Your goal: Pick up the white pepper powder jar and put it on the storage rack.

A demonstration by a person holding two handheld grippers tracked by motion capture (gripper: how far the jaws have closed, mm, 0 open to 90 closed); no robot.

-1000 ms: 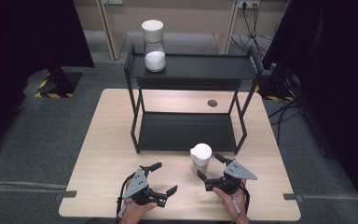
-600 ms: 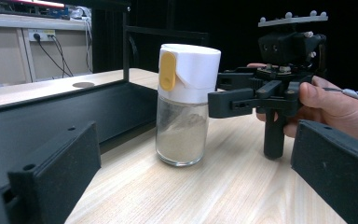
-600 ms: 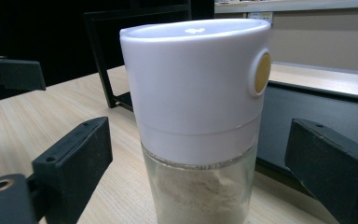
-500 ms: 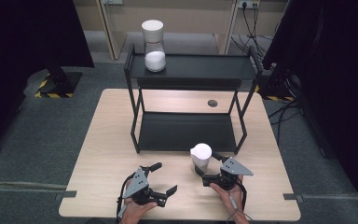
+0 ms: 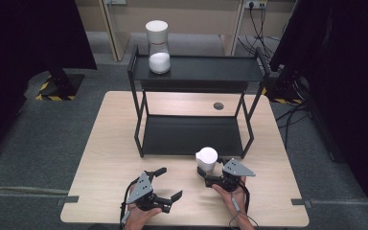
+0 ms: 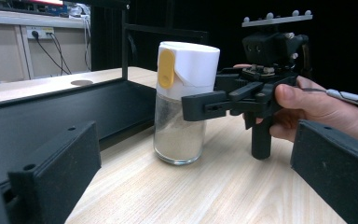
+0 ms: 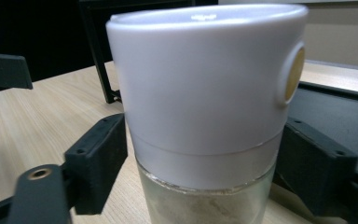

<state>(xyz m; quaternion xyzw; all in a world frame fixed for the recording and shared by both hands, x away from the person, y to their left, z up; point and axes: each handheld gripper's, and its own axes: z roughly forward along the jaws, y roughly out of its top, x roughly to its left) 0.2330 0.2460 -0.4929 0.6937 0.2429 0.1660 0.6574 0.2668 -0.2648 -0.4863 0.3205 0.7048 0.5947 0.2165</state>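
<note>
Left gripper point(image 5: 165, 184) down at the near edge of the table point(image 5: 105, 143), jaws spread wide with nothing between them, resting low on the wood in the person's left hand point(image 5: 141, 215). Further right, glass jar point(image 5: 206, 160) with a white cap, upright on the tabletop just in front of the black shelf rack point(image 5: 191, 136), near its right front leg. From the left gripper view, same jar point(image 6: 182, 102) standing on the wood with pale powder inside and a yellow button on the cap, bottom shelf of the rack point(image 6: 51, 116) just beside it. Right gripper point(image 5: 202, 173) reaching in from the right, held by the right hand point(image 5: 232, 194), jaws set either side of the jar just below the cap and just been closing in on it. From the right gripper view, jar point(image 7: 205, 107) up close between the two black jaws, pads tight against the glass on both sides, so gripping the jar. Farther back, on the rack's top shelf at its left end, a second white-capped jar point(image 5: 158, 48) with white contents, well apart from both grippers
</note>
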